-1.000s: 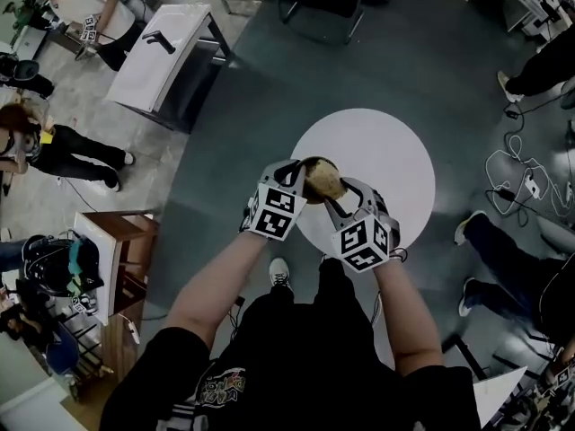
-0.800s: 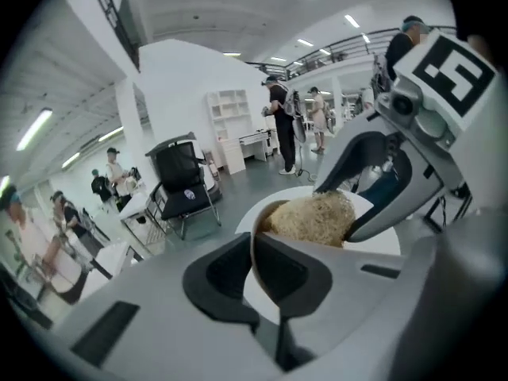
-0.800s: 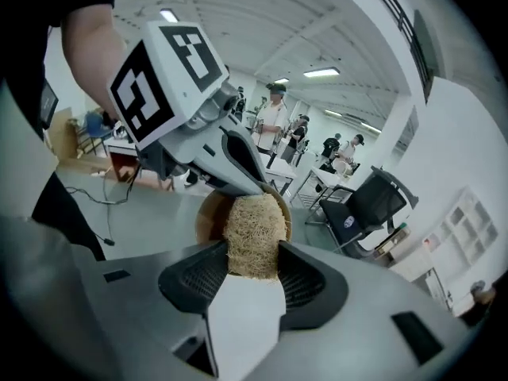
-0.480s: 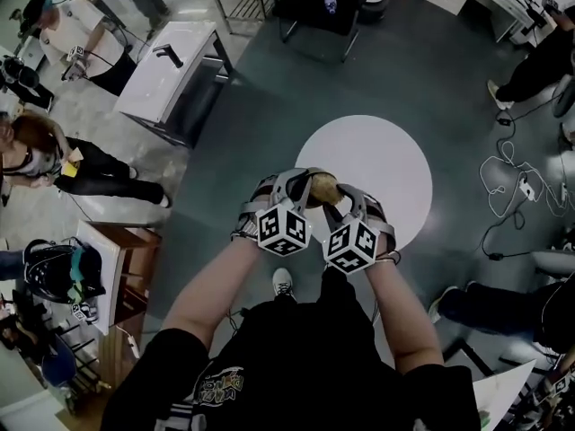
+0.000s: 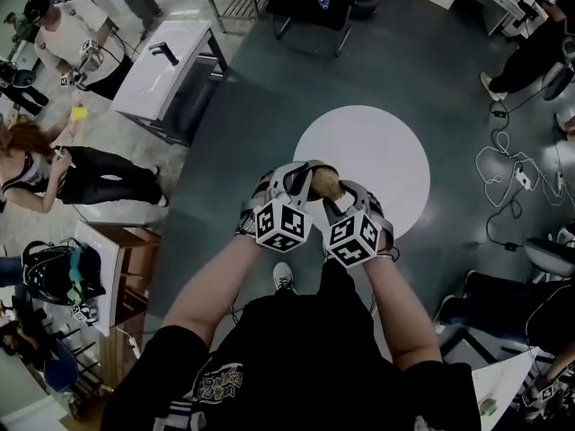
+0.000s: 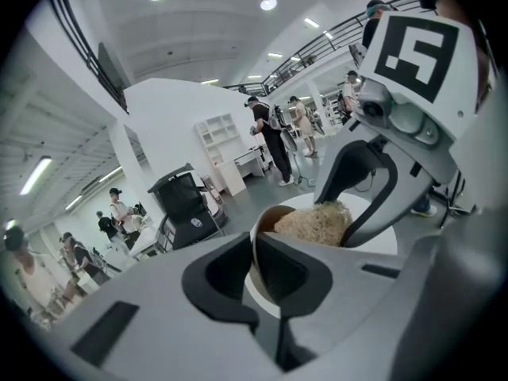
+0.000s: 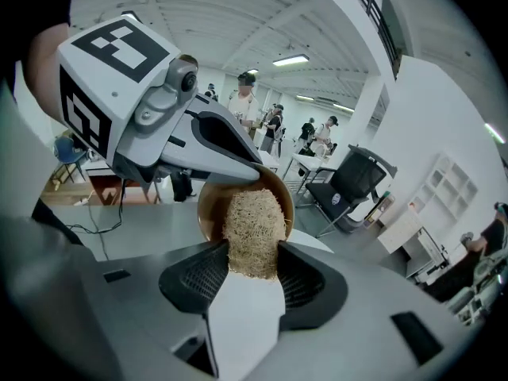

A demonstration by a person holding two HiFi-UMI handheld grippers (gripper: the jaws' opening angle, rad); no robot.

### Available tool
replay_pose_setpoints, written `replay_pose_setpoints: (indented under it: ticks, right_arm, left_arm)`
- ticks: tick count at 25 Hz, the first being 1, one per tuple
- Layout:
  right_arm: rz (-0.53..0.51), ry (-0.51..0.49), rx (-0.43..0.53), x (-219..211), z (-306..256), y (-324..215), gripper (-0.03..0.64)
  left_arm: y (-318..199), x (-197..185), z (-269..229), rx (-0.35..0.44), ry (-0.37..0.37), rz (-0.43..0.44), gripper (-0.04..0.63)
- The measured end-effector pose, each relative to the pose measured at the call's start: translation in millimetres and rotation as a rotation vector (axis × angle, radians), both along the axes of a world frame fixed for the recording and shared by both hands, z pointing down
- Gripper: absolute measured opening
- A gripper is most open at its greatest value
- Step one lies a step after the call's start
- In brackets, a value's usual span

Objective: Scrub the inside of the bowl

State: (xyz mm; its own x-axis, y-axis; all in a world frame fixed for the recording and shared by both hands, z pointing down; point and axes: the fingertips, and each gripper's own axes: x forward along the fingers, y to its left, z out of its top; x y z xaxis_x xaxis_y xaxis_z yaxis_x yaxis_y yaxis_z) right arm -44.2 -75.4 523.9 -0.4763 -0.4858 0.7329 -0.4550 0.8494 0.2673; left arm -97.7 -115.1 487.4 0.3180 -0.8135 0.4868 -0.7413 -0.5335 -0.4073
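The bowl (image 7: 208, 205) is held up off the round white table (image 5: 382, 146), over that table's 8 o'clock edge in the head view, with its mouth turned toward the right gripper (image 7: 252, 267). We see a small round brown bowl with a smooth, faintly glossy inner wall and a thin rim. In its hollow sits the upper part of a fibre scrubber (image 7: 252, 217), an oblong pad of coarse, tangled, straw-coloured strands. The pad covers the middle of the inside and comes back out over the rim at 6 o'clock in the right gripper view. The right gripper's jaws stand well apart yet press on the scrubber's lower end, one ribbed black pad on each side of it. The left gripper (image 6: 254, 264) has its jaws almost together, pinching the bowl's thin wall at the rim, one dark pad inside and one outside. In the right gripper view, that gripper's finger crosses the rim at about 12 o'clock. Both grippers have smooth, pale grey shells.
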Motion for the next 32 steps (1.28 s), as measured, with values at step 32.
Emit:
replay_pose_setpoints:
  ticks: [32]
  right_arm:
    - [0.119,-0.152,-0.199,-2.8,-7.4,39.9,0.201]
  left_arm:
    - [12.4,-12.7,-17.2,0.036,0.089,-0.088,0.02]
